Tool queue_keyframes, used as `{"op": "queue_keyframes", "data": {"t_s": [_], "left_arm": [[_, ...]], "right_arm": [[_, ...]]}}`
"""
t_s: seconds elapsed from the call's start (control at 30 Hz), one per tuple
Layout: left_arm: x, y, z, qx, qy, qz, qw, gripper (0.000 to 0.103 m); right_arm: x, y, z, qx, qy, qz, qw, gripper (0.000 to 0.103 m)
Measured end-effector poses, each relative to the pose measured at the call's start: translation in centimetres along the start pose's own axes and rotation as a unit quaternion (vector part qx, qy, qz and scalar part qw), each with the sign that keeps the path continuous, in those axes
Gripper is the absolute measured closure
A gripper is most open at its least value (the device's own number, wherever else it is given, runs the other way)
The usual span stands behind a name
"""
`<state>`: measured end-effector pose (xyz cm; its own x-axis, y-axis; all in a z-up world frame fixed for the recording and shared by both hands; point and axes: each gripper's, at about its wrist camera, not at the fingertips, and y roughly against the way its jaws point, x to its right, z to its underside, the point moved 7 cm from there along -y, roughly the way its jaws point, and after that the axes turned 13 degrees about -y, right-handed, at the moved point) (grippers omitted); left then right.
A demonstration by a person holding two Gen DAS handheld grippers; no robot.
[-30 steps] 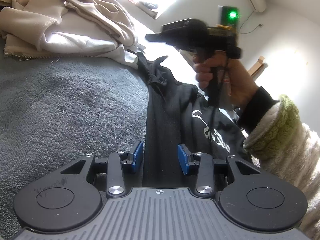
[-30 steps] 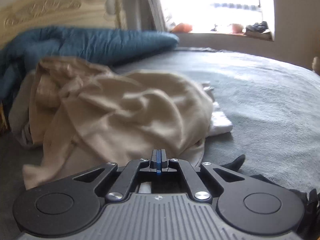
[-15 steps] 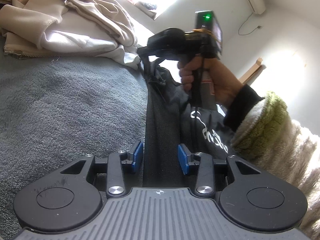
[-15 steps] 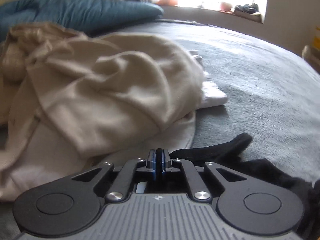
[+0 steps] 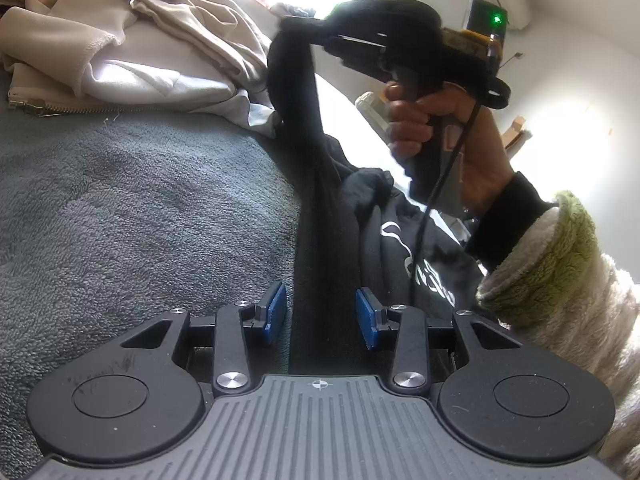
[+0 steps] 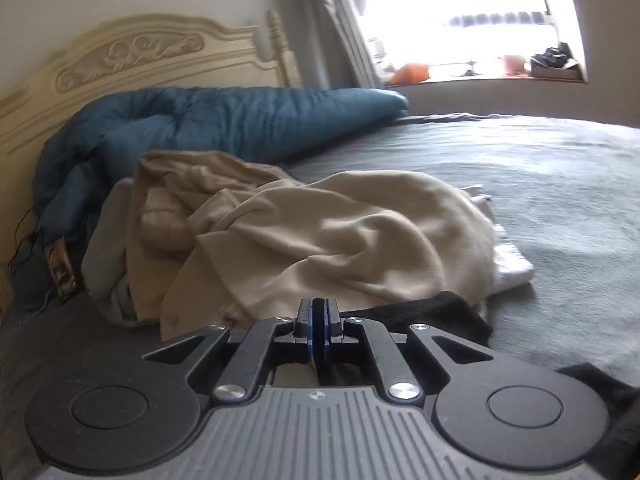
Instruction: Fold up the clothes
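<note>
A black garment [image 5: 416,256] with white lettering lies on the grey bed blanket [image 5: 140,208]. One edge of it is pulled up into a taut strip [image 5: 320,168]. That strip runs between the blue pads [image 5: 276,312] of my left gripper [image 5: 320,316], which stands open low over the cloth. My right gripper [image 5: 294,26], held by a hand [image 5: 452,128], is raised and shut on the strip's top end. In the right wrist view the right gripper [image 6: 318,330] is shut with dark cloth between its pads, and black fabric [image 6: 432,312] trails to its right.
A pile of beige and white clothes [image 6: 320,240] lies just beyond the black garment, also seen as a beige heap [image 5: 120,40] with a zip. A blue duvet [image 6: 240,124] and a carved headboard [image 6: 140,52] stand behind. A fleecy sleeve [image 5: 560,280] is at the right.
The right gripper dipped to the black garment's far edge, then rose with it, lifting a strip of cloth off the bed. The left gripper stayed open in place.
</note>
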<state>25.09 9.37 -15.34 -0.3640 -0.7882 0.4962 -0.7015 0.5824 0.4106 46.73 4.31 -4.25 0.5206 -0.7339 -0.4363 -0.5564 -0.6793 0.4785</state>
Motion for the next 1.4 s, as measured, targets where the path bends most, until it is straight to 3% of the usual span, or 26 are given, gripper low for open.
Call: {"op": "queue_keyframes", "data": {"t_s": [0.3, 0.47, 0.5, 0.57, 0.63, 0.73, 0.77, 0.83, 0.9, 1.0, 1.2, 1.3, 1.37, 1.4], "left_arm": [[-0.2, -0.1, 0.0, 0.001, 0.004, 0.003, 1.0000, 0.065], [-0.2, -0.2, 0.0, 0.001, 0.005, 0.004, 1.0000, 0.065], [-0.2, -0.2, 0.0, 0.001, 0.006, 0.004, 1.0000, 0.065], [-0.3, -0.2, 0.0, 0.001, 0.007, 0.005, 1.0000, 0.065], [-0.3, -0.3, 0.0, 0.001, 0.007, 0.005, 1.0000, 0.065], [-0.2, -0.4, 0.0, 0.001, 0.006, 0.004, 1.0000, 0.065], [-0.2, -0.4, 0.0, 0.001, 0.006, 0.004, 1.0000, 0.065], [-0.2, -0.4, 0.1, 0.001, 0.006, 0.004, 1.0000, 0.065], [-0.1, -0.4, 0.1, 0.001, 0.006, 0.004, 1.0000, 0.065], [-0.2, -0.5, 0.2, 0.001, 0.008, 0.006, 1.0000, 0.065], [0.2, -1.2, -0.4, 0.002, 0.010, 0.008, 0.9999, 0.064], [0.3, -1.0, -0.3, 0.002, 0.009, 0.008, 0.9999, 0.064], [0.3, -0.7, -0.2, 0.002, 0.010, 0.009, 0.9999, 0.064], [0.3, -0.5, -0.2, 0.003, 0.010, 0.009, 0.9999, 0.064]], "right_arm": [[-3.7, -3.0, 4.8, -0.059, 0.070, -0.056, 0.994, 0.097], [-3.5, -5.6, 7.2, -0.129, 0.112, -0.008, 0.985, 0.089], [-3.6, -5.5, 7.1, -0.130, 0.115, -0.006, 0.985, 0.088], [-4.0, -4.1, 6.3, -0.119, 0.111, -0.024, 0.986, 0.074], [-4.2, -2.4, 5.1, -0.100, 0.099, -0.045, 0.989, 0.067], [-3.7, -0.1, 2.6, -0.064, 0.054, -0.073, 0.994, 0.065], [-3.1, 0.1, 1.4, -0.051, 0.027, -0.068, 0.996, 0.065], [-1.2, -0.6, -0.4, -0.035, -0.020, -0.014, 0.999, 0.065], [0.7, -2.1, -1.4, -0.042, -0.054, 0.053, 0.996, 0.063], [2.8, -4.6, -2.0, -0.079, -0.115, 0.111, 0.984, 0.064], [4.1, -7.3, -2.1, -0.108, -0.165, 0.165, 0.966, 0.066], [4.4, -8.3, -1.7, -0.120, -0.167, 0.185, 0.961, 0.074], [4.3, -8.5, -1.7, -0.118, -0.160, 0.187, 0.962, 0.089], [4.1, -8.3, -1.9, -0.112, -0.156, 0.183, 0.964, 0.091]]}}
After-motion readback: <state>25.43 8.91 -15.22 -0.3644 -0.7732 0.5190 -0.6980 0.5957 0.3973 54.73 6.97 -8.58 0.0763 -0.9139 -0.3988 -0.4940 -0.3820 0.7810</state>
